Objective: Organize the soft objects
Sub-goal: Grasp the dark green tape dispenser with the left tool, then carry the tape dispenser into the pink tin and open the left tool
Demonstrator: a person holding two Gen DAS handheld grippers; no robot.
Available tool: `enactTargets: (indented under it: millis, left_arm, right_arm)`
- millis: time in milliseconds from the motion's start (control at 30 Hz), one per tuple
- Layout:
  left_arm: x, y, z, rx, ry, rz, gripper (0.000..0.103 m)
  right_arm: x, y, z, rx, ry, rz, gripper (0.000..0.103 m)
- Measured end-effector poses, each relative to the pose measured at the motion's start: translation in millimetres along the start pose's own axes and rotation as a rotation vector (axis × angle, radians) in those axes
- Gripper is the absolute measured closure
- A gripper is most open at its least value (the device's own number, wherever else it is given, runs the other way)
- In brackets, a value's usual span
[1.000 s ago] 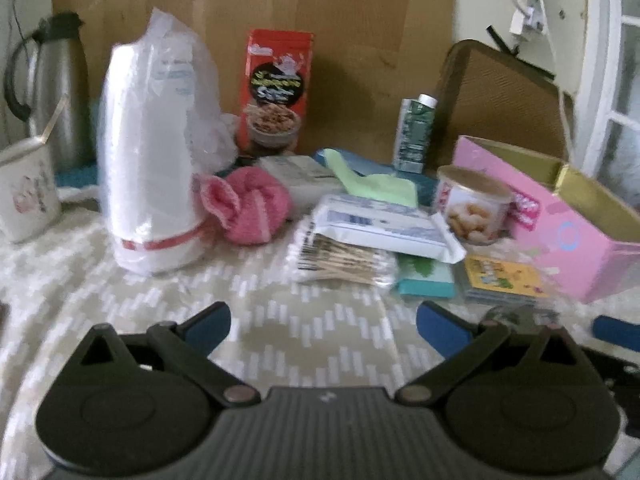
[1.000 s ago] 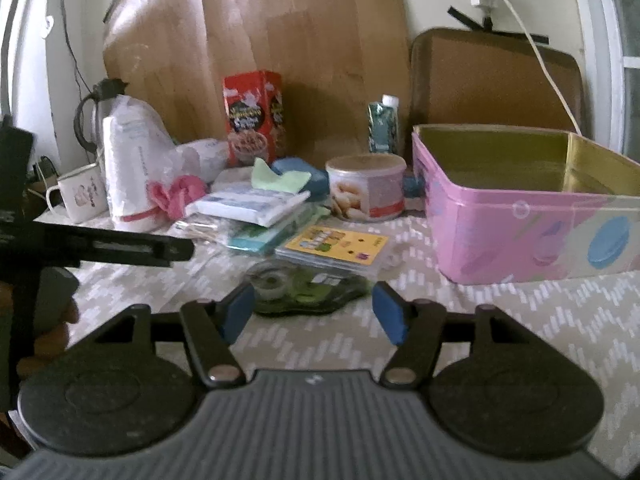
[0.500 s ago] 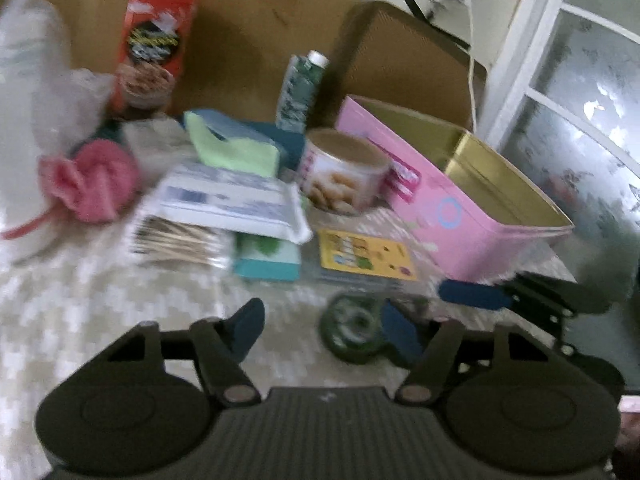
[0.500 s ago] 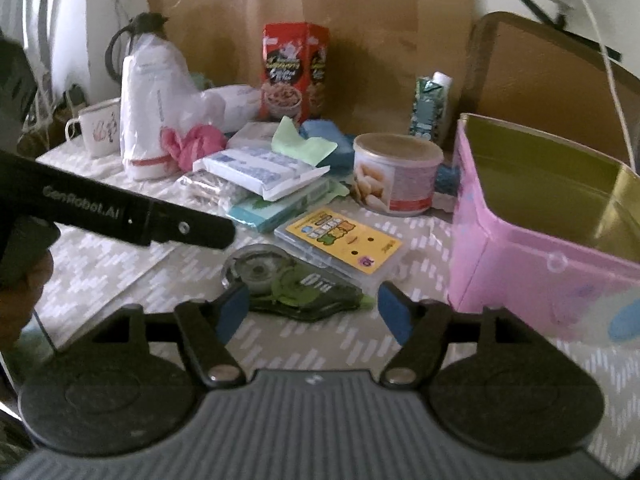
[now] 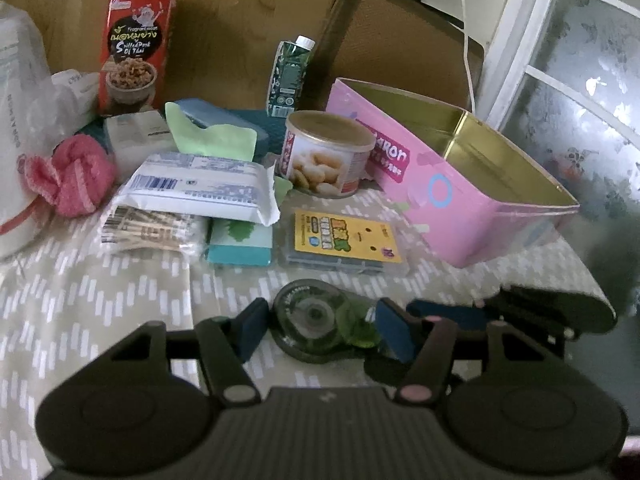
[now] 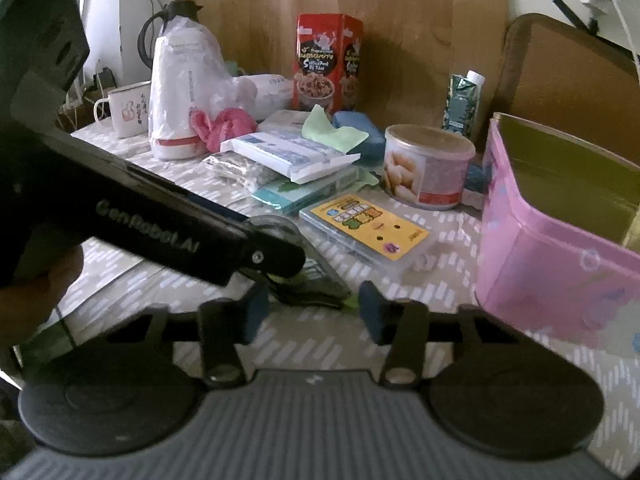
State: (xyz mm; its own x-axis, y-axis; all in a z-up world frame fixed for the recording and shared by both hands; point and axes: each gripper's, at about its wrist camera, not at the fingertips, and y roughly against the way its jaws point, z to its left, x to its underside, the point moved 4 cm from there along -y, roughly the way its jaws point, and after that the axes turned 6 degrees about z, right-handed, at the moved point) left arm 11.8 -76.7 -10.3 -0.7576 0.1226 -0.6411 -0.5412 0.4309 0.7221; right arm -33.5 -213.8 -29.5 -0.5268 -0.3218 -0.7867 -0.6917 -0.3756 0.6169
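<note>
The left tongs (image 5: 318,330) were closing around a tape dispenser (image 5: 316,326) on the counter (image 5: 100,300), pads not yet pressing. The right tongs (image 6: 308,312), also narrowing, held nothing; the dispenser's tip lay just ahead. Soft things, a pink cloth (image 5: 66,178) and a tissue pack (image 5: 196,186), lay near the open pink tin (image 5: 460,184), likely their destination. A patterned cloth covered the counter.

surface: patterned tablecloth (image 5: 120,300) | on it: pink tin (image 5: 480,216), tape dispenser (image 5: 316,316)
</note>
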Motion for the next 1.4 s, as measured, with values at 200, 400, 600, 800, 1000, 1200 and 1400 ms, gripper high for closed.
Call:
enactTargets:
  millis: [200,400,600,800,1000,1200,1400]
  left_arm:
    - [-15.2,18.6,-16.7,-0.001,-0.041,-0.074,0.044]
    - [-53.1,29.7,-52.3,0.008,-0.135,-0.153,0.044]
    - [-91.0,23.7,-101.7,0.047,-0.231,-0.235,0.044]
    - [-121.6,-4.9,-143.7,0.087,-0.263,-0.244,0.043]
    - [-132.0,-59.2,-157.2,0.076,-0.230,-0.143,0.043]
    - [-113.6,-64.6,-146.4,0.063,-0.217,-0.111,0.042]
    - [-90.1,-15.4,-107.0,0.070,-0.191,-0.185,0.041]
  right_arm:
    - [3.0,14.9,-0.8,0.004,-0.043,-0.062,0.059]
    - [-13.0,39.2,-13.1,0.085,-0.046,-0.181,0.062]
    - [-21.7,59.2,-45.9,0.197,-0.058,-0.250,0.072]
    - [-21.1,71.8,-86.8,0.318,-0.110,-0.293,0.074]
    - [-13.8,66.2,-129.5,0.409,-0.198,-0.280,0.074]
    - [4.0,65.1,-142.2,0.437,-0.261,-0.279,0.073]
    - [1.3,74.9,-133.6,0.398,-0.288,-0.335,0.073]
